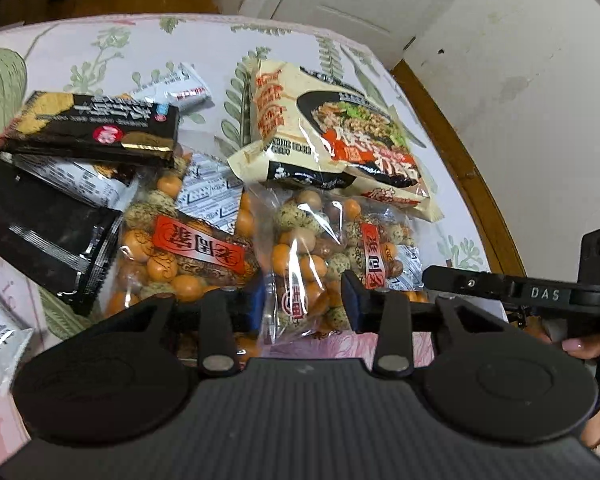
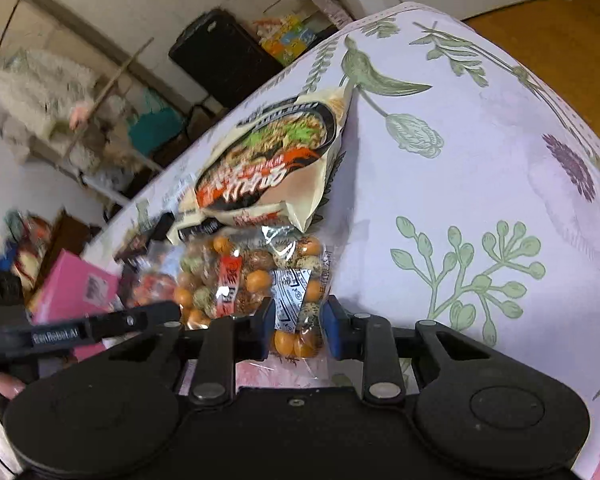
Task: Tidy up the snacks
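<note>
Both grippers, left [image 1: 306, 304] and right [image 2: 298, 328], jaws narrow, clamp one nut bag [image 1: 332, 256] at bench [image 2: 480, 184] near edge. Left view alone: second nut bag [image 1: 180, 256], two black packs. One noodle pack [image 1: 332, 136].

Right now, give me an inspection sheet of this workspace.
Surface: floral cloth, wooden rim at its edge.
Job's things: nut bag nearest; second nut bag beside it; noodle pack overlapping the nut bag's far end; black packs and white sachets piled on the left.
Clutter: pink box past the cloth's edge.
Grippers: left claw and right claw both shut on the nut bag.
Cables: nothing seen.
Surroundings: white door; blurred shelving behind.
</note>
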Tool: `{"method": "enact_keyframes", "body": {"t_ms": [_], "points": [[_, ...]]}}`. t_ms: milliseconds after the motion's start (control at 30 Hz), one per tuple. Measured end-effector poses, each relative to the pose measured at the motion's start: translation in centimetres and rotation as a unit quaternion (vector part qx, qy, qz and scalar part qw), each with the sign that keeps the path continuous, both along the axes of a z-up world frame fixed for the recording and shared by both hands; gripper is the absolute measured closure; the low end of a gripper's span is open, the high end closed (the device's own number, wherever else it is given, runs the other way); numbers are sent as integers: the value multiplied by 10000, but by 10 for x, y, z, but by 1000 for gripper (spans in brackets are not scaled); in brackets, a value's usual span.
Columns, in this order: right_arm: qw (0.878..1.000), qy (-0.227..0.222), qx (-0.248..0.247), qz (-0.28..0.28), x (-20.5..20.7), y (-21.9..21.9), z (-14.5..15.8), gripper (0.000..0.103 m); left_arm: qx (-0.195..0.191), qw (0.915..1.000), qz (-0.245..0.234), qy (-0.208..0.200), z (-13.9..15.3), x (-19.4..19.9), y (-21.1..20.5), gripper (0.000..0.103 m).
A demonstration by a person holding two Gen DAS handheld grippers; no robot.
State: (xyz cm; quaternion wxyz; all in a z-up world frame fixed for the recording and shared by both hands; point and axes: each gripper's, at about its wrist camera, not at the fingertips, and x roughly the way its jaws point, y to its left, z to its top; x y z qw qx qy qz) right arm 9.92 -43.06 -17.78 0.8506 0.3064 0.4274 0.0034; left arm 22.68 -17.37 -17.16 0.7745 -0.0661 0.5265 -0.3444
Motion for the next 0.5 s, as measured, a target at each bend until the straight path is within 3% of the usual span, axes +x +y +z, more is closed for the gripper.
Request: {"method": "enact_keyframes", "body": {"t_ms": [67, 200, 367, 500], "points": [[9997, 80, -152, 165, 5, 2, -3, 69, 63, 10000, 27, -32, 0, 0, -6, 63], [9999, 82, 84, 122, 11, 3, -12, 61, 288, 9994, -28, -203, 1, -3, -19, 60], [9995, 126, -229, 168, 14, 16, -6, 58, 302, 9992, -123, -230, 6, -8, -20, 60], [9979, 291, -494, 293, 16, 28, 1, 58, 599, 9962, -276, -568, 12, -23, -23, 60]]}}
